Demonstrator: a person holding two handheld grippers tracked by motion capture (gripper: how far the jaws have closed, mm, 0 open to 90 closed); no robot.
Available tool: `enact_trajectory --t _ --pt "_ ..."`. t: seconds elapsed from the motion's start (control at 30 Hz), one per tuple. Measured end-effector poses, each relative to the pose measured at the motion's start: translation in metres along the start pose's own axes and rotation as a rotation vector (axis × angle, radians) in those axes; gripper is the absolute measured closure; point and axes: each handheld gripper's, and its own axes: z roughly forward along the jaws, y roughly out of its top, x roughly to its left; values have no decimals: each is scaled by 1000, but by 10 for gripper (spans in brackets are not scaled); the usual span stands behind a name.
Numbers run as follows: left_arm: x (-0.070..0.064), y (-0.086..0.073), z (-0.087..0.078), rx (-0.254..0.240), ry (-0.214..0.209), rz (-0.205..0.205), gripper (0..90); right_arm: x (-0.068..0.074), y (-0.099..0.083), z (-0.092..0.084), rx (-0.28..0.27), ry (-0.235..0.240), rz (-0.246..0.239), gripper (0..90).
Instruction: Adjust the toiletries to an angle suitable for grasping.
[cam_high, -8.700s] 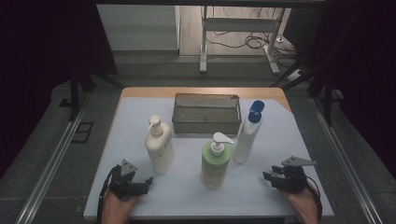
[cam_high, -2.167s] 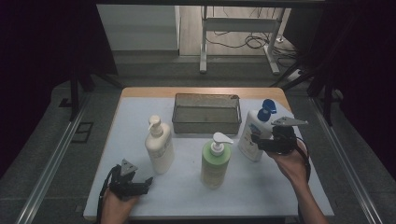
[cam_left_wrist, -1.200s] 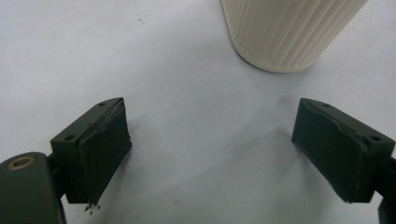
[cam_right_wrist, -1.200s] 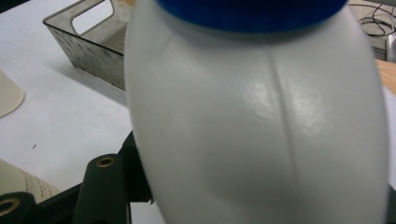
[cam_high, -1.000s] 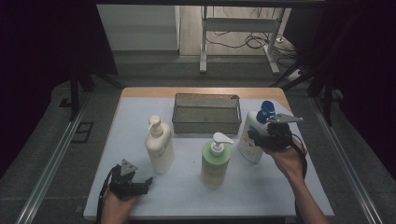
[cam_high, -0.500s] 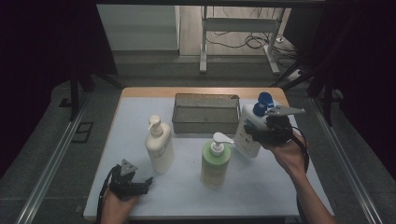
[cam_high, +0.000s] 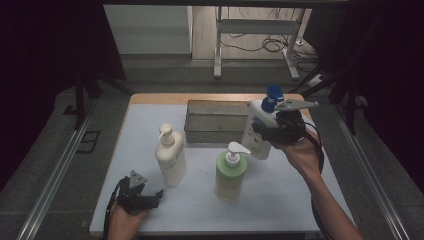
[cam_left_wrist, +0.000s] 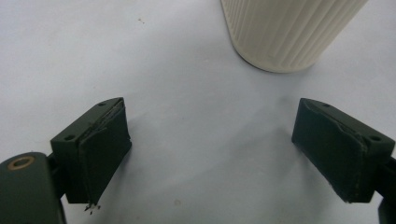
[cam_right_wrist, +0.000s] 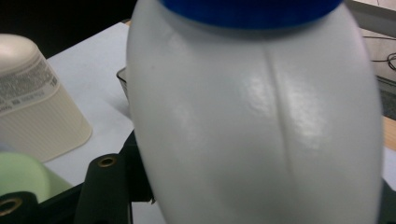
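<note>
A white bottle (cam_high: 256, 132) with a blue cap (cam_high: 273, 94) hangs tilted above the table, beside the right end of the metal basket (cam_high: 200, 131). My right gripper (cam_high: 265, 134) is shut on its body from the right. In the right gripper view the bottle (cam_right_wrist: 261, 121) looms close, with one black finger (cam_right_wrist: 109, 191) against its left side. My left gripper (cam_high: 150, 200) rests on the table near the front left, open with nothing between its fingers (cam_left_wrist: 95, 149). The ribbed base of a cream pump bottle (cam_left_wrist: 285, 32) stands just ahead of it.
The cream pump bottle (cam_high: 170, 157) stands left of centre and a green pump bottle (cam_high: 230, 172) stands in the middle of the white table (cam_high: 280, 200). The basket sits at the back. A dark floor and a table frame lie beyond the far edge.
My right gripper has risen with the white bottle, lifting it off the table and carrying it toward the basket. The left gripper has stayed where it was.
</note>
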Motion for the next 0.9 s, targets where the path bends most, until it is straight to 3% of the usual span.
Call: enact_trajectory --t 0.9 --pt "0 0 0 1 -1 1 107 13 47 51 -41 18 36 404"
